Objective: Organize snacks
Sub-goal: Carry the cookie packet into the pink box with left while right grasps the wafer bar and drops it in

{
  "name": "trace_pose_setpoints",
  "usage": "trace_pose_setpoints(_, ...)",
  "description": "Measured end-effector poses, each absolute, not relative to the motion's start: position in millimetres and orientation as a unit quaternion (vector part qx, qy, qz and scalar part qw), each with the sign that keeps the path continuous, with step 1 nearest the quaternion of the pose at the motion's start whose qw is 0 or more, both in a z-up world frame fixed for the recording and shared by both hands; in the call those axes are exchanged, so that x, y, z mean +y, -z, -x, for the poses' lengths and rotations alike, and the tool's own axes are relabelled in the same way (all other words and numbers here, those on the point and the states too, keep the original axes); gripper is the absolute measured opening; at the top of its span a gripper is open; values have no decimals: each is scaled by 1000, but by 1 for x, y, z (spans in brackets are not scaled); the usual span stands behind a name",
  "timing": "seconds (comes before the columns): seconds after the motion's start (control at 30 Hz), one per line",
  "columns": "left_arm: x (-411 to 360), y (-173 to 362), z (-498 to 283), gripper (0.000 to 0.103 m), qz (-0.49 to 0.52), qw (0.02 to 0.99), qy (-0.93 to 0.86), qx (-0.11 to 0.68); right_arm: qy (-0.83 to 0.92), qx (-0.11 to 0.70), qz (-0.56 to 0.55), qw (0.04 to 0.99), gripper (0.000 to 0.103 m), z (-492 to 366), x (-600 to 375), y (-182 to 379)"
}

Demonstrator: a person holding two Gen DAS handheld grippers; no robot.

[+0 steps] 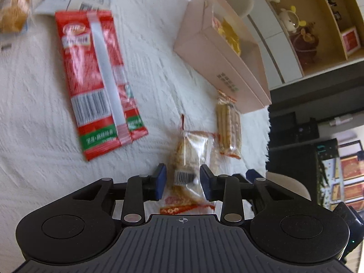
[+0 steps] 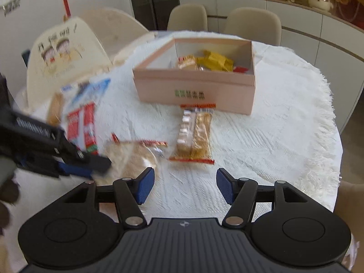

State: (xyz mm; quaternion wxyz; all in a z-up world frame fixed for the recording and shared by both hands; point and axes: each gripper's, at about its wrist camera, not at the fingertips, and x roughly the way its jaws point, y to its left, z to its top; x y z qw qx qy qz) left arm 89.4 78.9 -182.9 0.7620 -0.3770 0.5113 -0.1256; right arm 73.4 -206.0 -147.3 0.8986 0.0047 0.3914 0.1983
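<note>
A clear snack packet (image 1: 185,159) with a barcode label lies on the white tablecloth (image 1: 41,136), and my left gripper (image 1: 183,179) is shut on its near end, one blue pad on each side. The right wrist view shows the same packet (image 2: 134,157) with the left gripper's fingers (image 2: 100,162) reaching in from the left. A second clear packet of golden bars (image 2: 194,134) lies just in front of the pink open box (image 2: 195,93), which holds yellow and red snacks. My right gripper (image 2: 185,184) hangs open over bare cloth, short of that second packet.
A long red packet (image 1: 97,79) lies left of the held one, with blue-and-white packets (image 2: 91,88) behind it. The round table's fringed edge (image 2: 327,136) curves on the right. Beige chairs (image 2: 252,22) stand beyond the box, and a sideboard with ornaments behind them.
</note>
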Motion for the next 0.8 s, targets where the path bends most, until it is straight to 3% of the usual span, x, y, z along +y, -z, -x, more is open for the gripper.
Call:
trace_pose_setpoints(0.37,65,187,-101,37,371,781,145,481,-205,412,4,888,62,-75,-203,165)
trace_pose_setpoints(0.57,45,181,-110,44,346,787,165,484,-205,412,-15,888,62,-76,-212,168)
trace_pose_setpoints(0.6,40,178,-109,41,335,784,169,494,-206,411,-14,888,62,-75,-212,167)
trace_pose_setpoints(0.67,31,169,-103,26,308,791,173,500,-207,410,-8,888,62,-74,-209,166)
trace_pose_setpoints(0.8,36,150,-82,23,296,804,150,493,-232,411,24,881,63,-74,-202,155)
